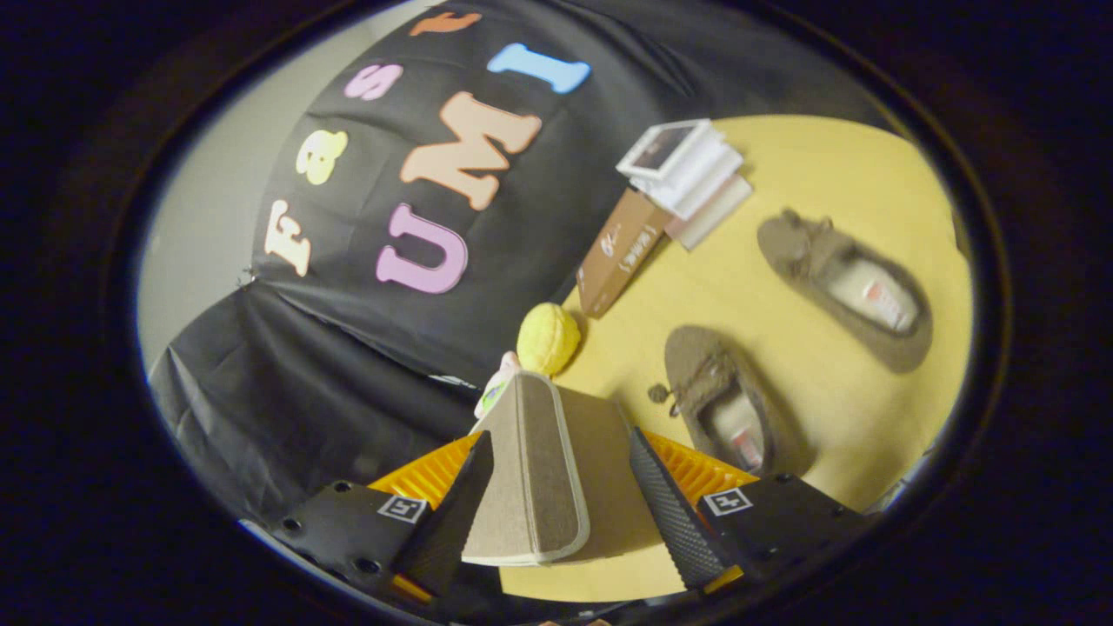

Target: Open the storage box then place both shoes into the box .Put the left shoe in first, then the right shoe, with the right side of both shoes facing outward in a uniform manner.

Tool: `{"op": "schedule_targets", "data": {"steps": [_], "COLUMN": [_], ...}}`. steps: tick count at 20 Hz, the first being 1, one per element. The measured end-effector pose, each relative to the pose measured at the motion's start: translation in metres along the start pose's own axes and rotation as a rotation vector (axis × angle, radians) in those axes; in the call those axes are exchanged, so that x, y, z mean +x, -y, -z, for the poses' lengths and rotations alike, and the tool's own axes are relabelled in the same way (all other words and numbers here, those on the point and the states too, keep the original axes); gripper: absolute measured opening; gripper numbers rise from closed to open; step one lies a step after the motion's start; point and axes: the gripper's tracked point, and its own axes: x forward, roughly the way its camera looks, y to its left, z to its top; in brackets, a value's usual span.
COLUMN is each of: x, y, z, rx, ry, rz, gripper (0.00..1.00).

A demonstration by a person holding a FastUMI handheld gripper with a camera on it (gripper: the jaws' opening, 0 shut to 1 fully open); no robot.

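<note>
My gripper point(558, 432) is shut on the tan, white-trimmed lid point(530, 469) of the storage box. The lid stands on edge between the two fingers and tapers away from me. The box's body is hidden behind the lid. Two brown-grey slip-on shoes with small bows lie on the yellow table point(809, 391). The nearer shoe point(722, 400) rests just beyond the right finger. The farther shoe point(843, 291) lies beyond it, apart from it. The whole view is rolled to one side.
A yellow plush ball point(548, 339) and a small pale toy point(496, 387) sit just past the lid's far tip. A brown carton point(622, 252) and a stack of white books point(687, 165) stand by the black cloth wall.
</note>
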Motion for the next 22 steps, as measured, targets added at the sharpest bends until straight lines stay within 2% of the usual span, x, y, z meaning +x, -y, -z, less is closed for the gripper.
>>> {"op": "schedule_targets", "data": {"steps": [5, 13, 16, 22], "x": [0.016, 0.03, 0.03, 0.017], "y": [0.008, 0.02, 0.013, -0.008], "z": [0.051, 0.084, 0.088, 0.076], "rx": [0.192, 0.427, 0.536, 0.637], "ry": [-0.176, -0.285, -0.326, -0.331], "rz": [-0.069, -0.131, -0.182, -0.287], "gripper": [0.99, 0.99, 0.99, 0.98]}}
